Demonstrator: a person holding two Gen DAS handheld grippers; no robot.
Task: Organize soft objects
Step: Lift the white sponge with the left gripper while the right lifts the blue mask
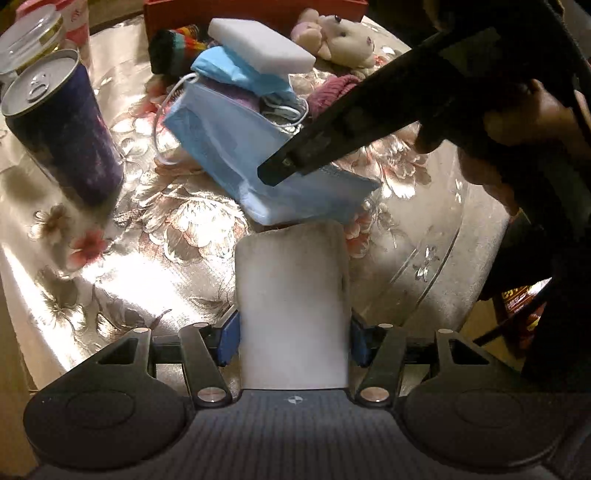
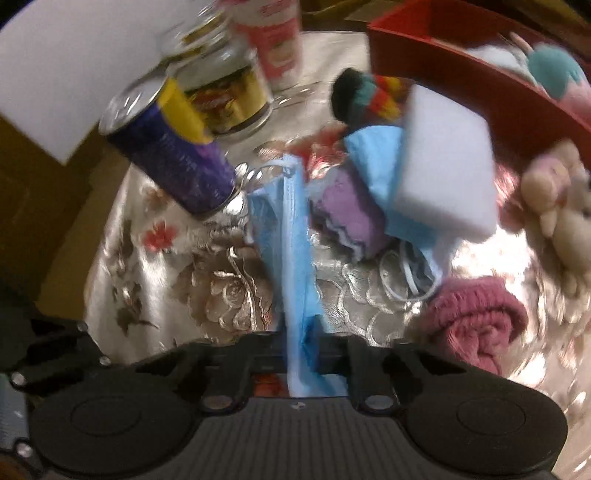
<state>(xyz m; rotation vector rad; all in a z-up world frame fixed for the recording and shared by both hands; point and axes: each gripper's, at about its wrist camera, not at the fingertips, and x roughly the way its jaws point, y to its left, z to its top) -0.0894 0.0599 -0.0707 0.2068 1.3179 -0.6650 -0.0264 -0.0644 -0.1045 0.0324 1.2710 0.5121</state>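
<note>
Mask in the right jaws, sponge in the left

Softness is the main point here — everything you must sort is light and gives way under pressure. Your right gripper (image 2: 301, 354) has its jaws pressed together on the blue face mask (image 2: 291, 236), which runs from the jaws toward 12 o'clock in the right wrist view. It is thin cloth, so it will fold and hang; pinch it near the middle edge, not by the ear loops (image 2: 402, 273), which stretch and can catch. Your left gripper (image 1: 293, 341) pinches a white sponge block (image 1: 291, 295) between its blue pads (image 1: 227, 341), jaws about half spread. The block is springy and nearly without weight; I judge a gentle squeeze across the flat sides is enough.

In the left view the pile lies at 12 o'clock — a second white sponge (image 1: 262, 46) on another mask, a pink knit roll (image 1: 334, 92) at about 1 o'clock, a plush toy (image 1: 345, 38) beside the red box (image 1: 255, 13). The purple can (image 1: 62, 125) at 10 o'clock is stiff; keep the hanging mask away from it.
</note>
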